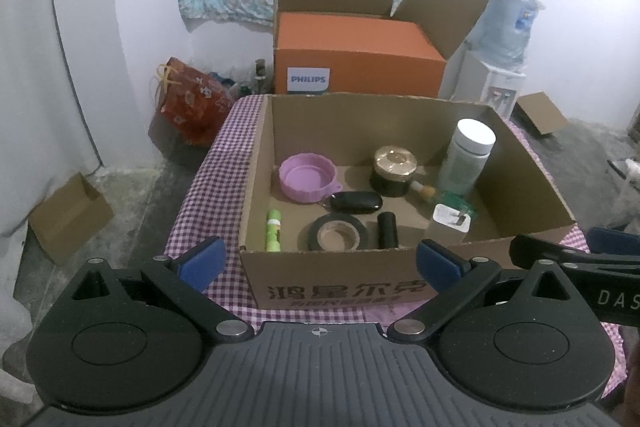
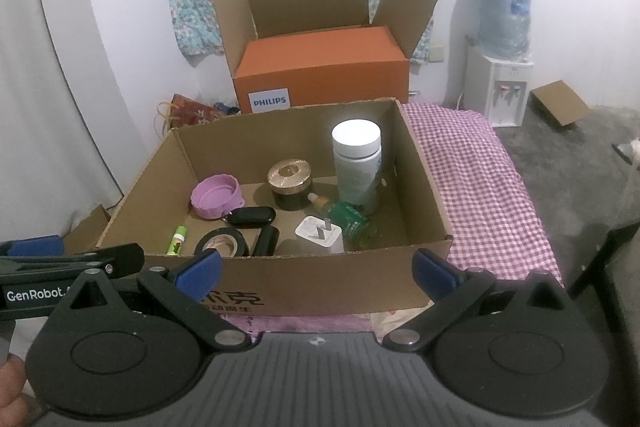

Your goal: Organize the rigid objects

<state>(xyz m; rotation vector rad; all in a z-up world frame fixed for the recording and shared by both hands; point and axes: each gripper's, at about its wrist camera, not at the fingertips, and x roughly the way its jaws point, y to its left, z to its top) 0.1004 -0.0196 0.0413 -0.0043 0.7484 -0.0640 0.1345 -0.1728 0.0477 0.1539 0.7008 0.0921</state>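
Right now both hand-held grippers wait just in front of the cardboard box (image 1: 256,163) — the left hand-held gripper (image 1: 320,261) has its jaws wide apart and holds nothing, and the right hand-held gripper (image 2: 316,269) is the same. The box sits on a checked cloth (image 2: 472,179), and all the small things are already inside it: a tall white bottle (image 2: 357,163), a purple lid (image 1: 306,179), a gold-topped jar (image 1: 394,171), a tape roll (image 1: 338,233), a green tube (image 1: 273,230) and a white plug (image 2: 320,235).

I think a pick comes next — a gripper must go up over the near wall, then down. That wall stands high, so it could get bumped. The right side of the box floor looks bare, so there is room to move there.
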